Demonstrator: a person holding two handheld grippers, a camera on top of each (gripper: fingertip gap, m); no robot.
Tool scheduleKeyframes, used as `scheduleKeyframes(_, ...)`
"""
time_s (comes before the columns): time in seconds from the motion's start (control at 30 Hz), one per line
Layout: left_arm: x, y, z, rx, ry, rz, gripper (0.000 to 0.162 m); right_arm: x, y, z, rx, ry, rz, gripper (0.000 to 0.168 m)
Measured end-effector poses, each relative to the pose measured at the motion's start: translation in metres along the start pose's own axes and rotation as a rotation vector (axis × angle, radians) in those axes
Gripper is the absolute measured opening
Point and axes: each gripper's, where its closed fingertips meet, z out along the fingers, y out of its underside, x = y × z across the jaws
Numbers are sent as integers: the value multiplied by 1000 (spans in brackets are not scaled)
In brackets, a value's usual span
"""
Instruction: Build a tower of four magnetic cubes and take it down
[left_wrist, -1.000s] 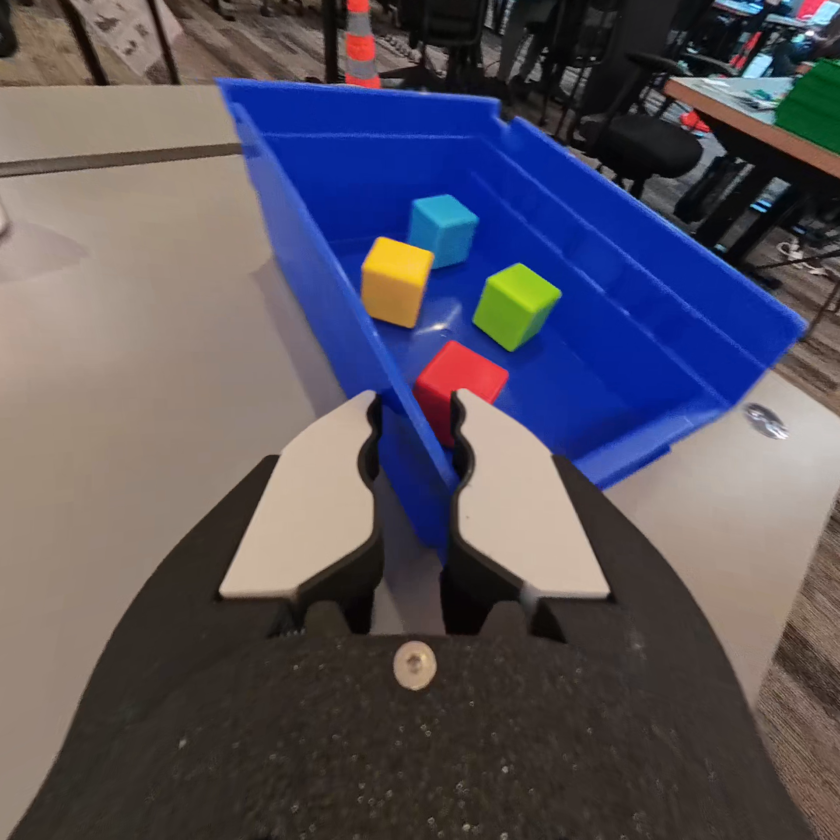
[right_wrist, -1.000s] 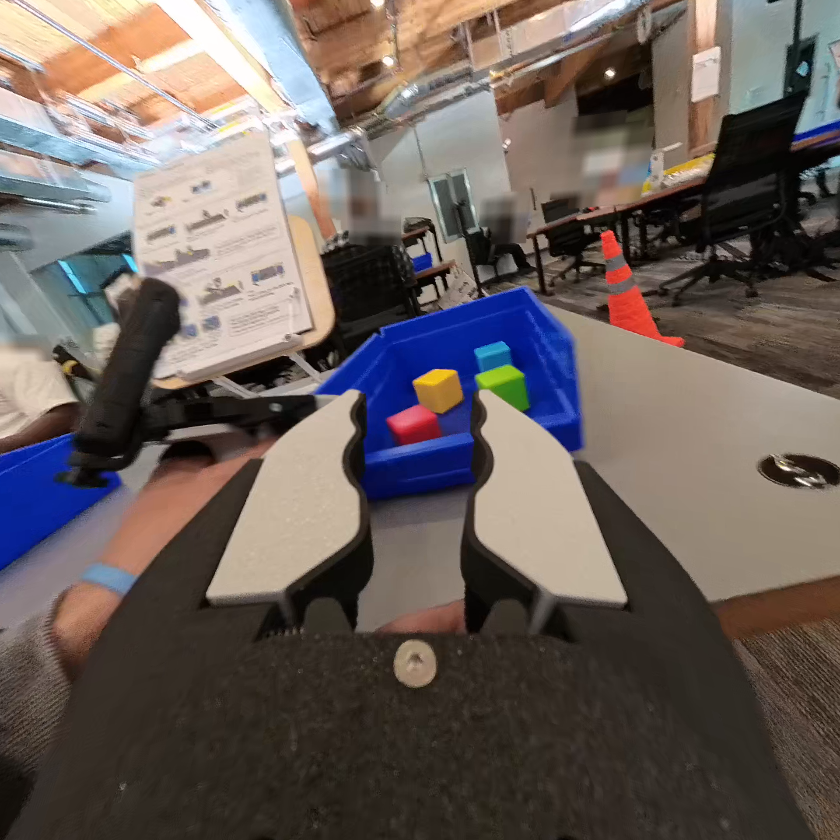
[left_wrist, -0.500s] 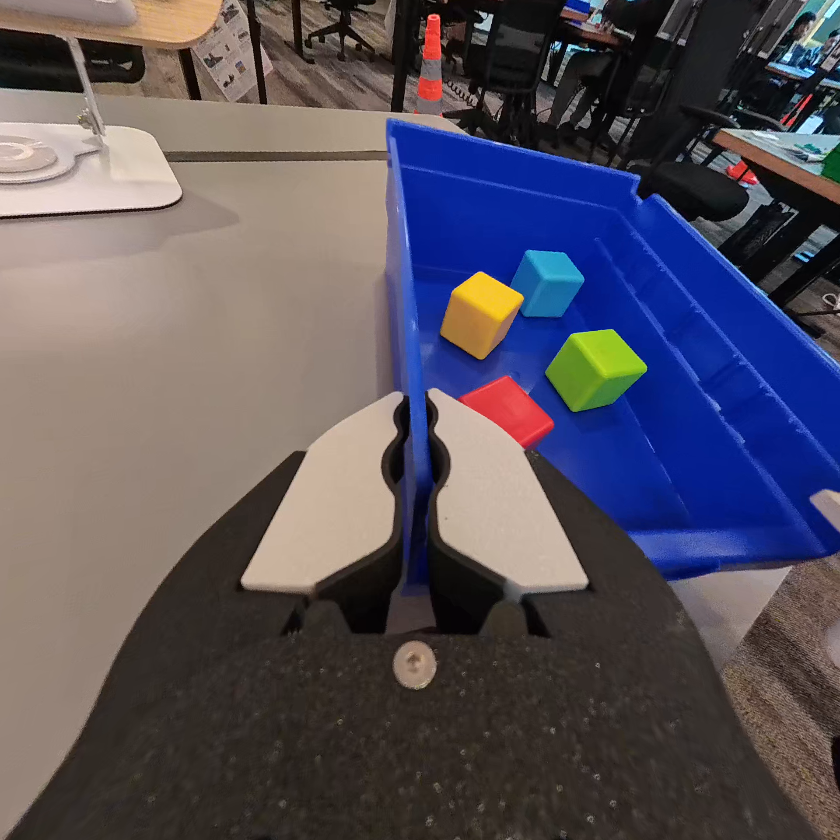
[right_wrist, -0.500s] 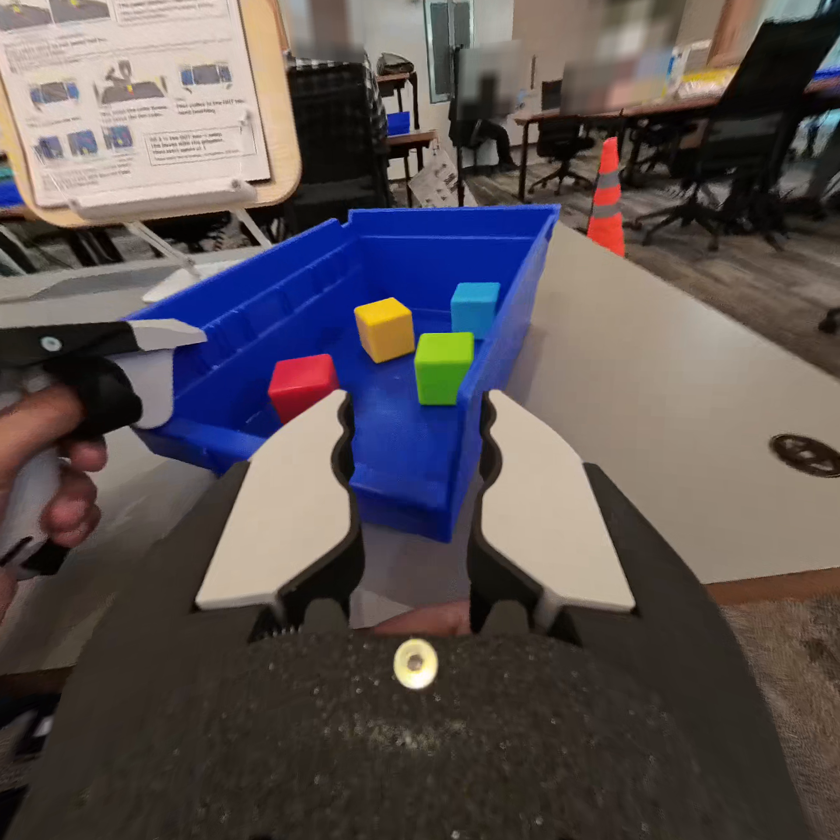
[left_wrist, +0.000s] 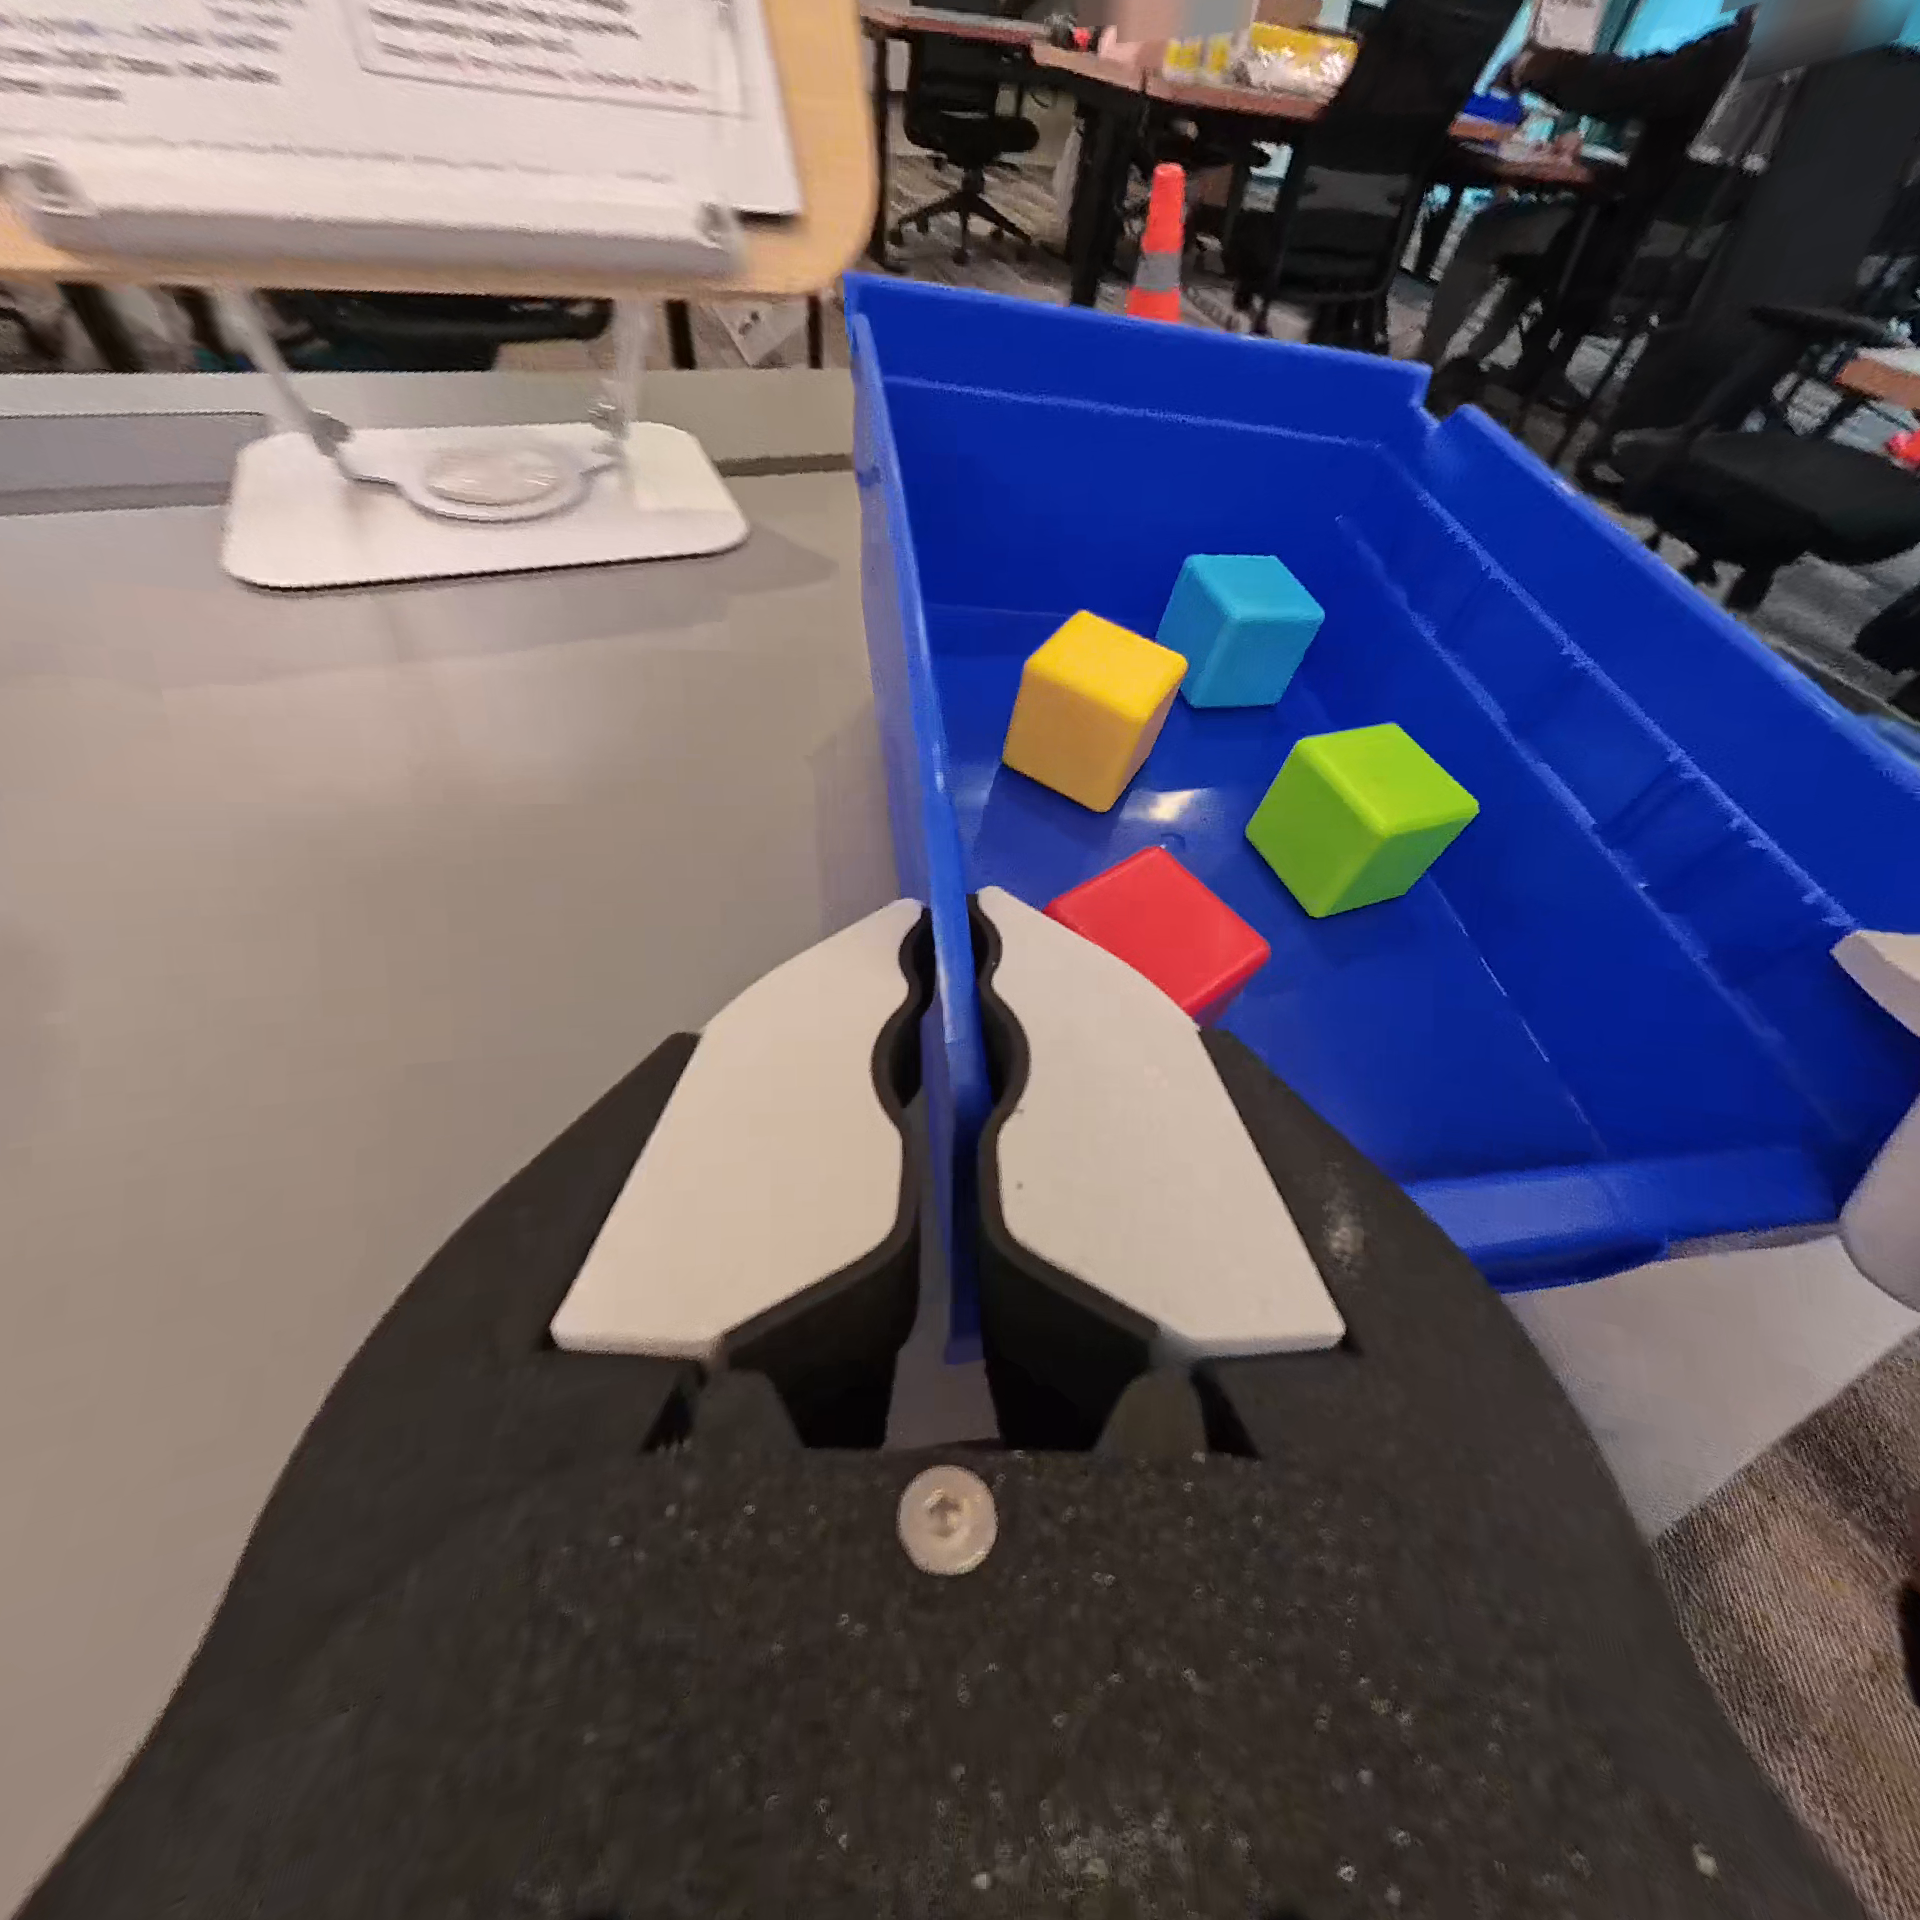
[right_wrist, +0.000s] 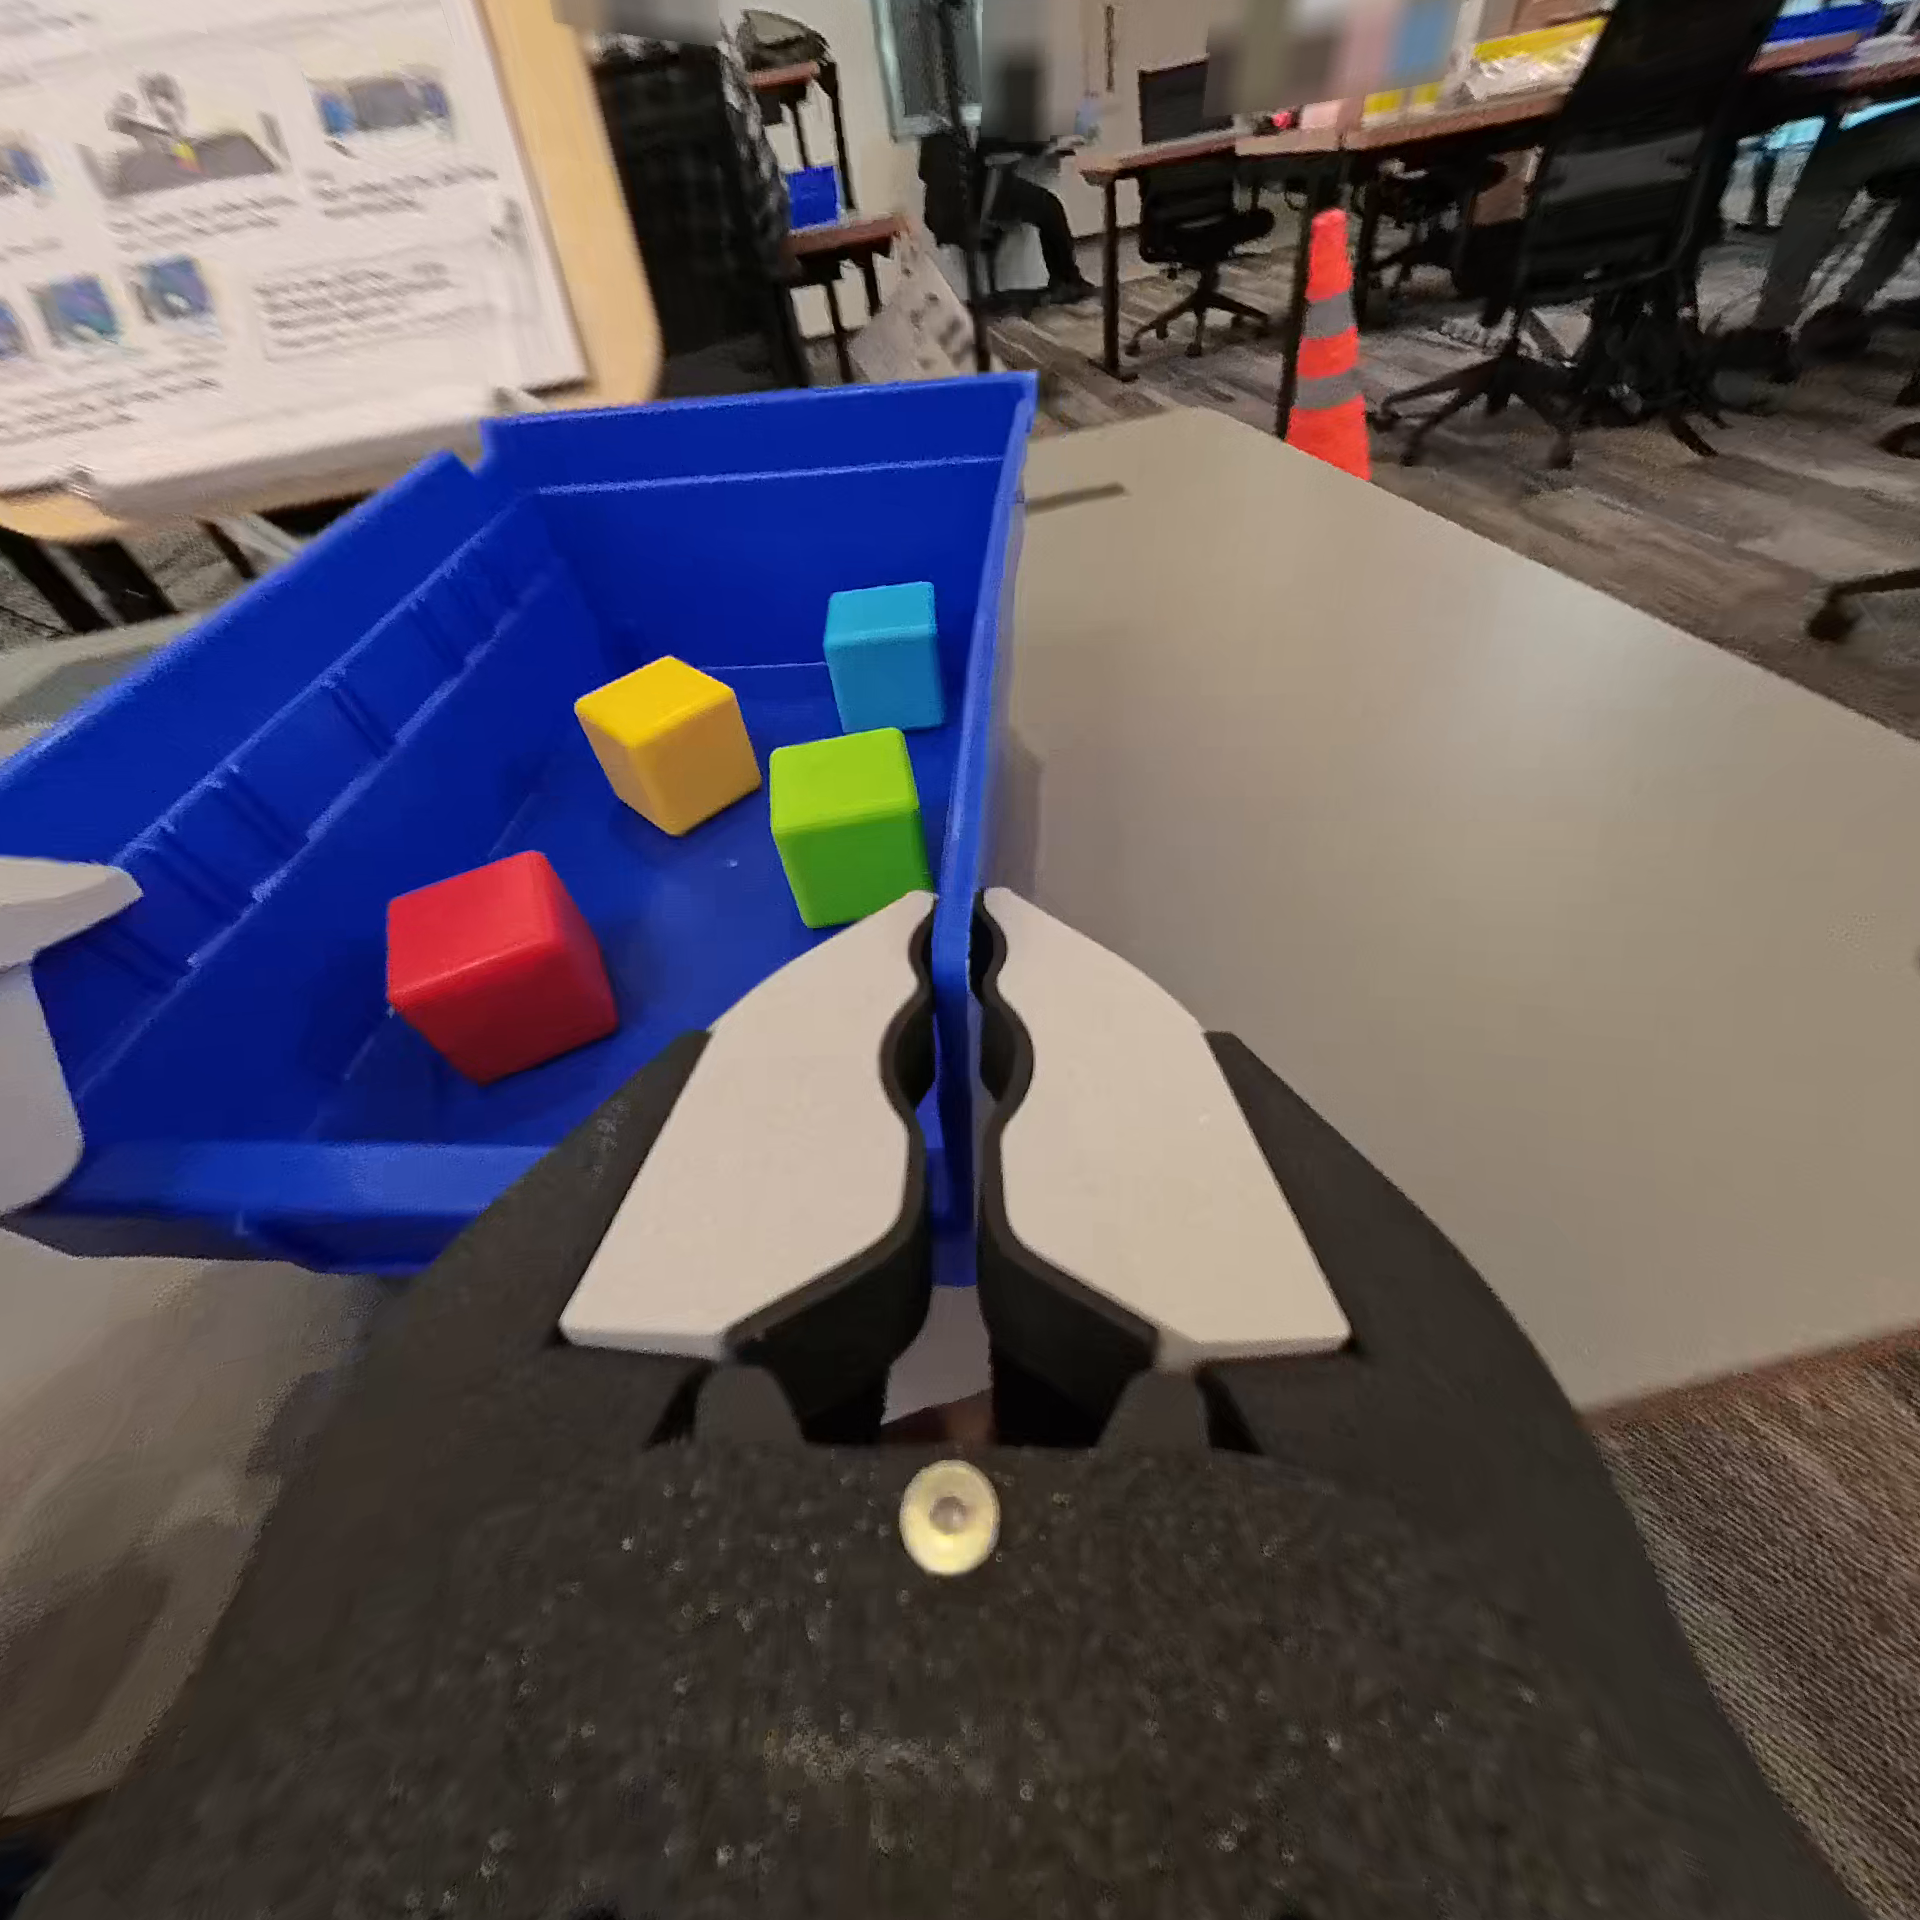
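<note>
A blue bin (left_wrist: 1662, 665) (right_wrist: 312, 665) sits on the grey table and holds a red cube (left_wrist: 1164, 925) (right_wrist: 499, 961), a yellow cube (left_wrist: 1091, 707) (right_wrist: 670, 740), a green cube (left_wrist: 1361, 816) (right_wrist: 847, 821) and a light blue cube (left_wrist: 1242, 629) (right_wrist: 883, 655), all lying apart on its floor. My left gripper (left_wrist: 951, 920) is shut on the bin's left wall. My right gripper (right_wrist: 956, 904) is shut on the bin's right wall. Each gripper's fingertip shows at the edge of the other view (left_wrist: 1881, 971) (right_wrist: 57, 904).
A stand with a printed sheet (left_wrist: 416, 104) (right_wrist: 260, 229) and its white base (left_wrist: 478, 509) is behind the bin at the left. The grey table (right_wrist: 1403, 831) stretches to the right. An orange cone (right_wrist: 1330, 353), chairs and desks stand beyond on the floor.
My right gripper has moved onto the bin's right wall and shut on it. My left gripper stays shut on the left wall. The bin has turned in both views.
</note>
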Motion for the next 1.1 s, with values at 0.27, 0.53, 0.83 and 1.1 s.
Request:
scheduleKeyframes(0.27,-134,-10,-50,34,-218,-53,4,-141,5,35,-32,-222,-32,3)
scheduleKeyframes(0.53,-218,3,-74,-12,-348,-118,4,-224,35,50,-119,-354,-77,4)
scheduleKeyframes(0.83,-219,21,-70,15,-234,-274,44,-213,35,38,-107,-459,-149,35)
scheduleKeyframes(1.1,-252,26,-173,107,-324,-105,64,-153,43,-46,13,-635,-132,29)
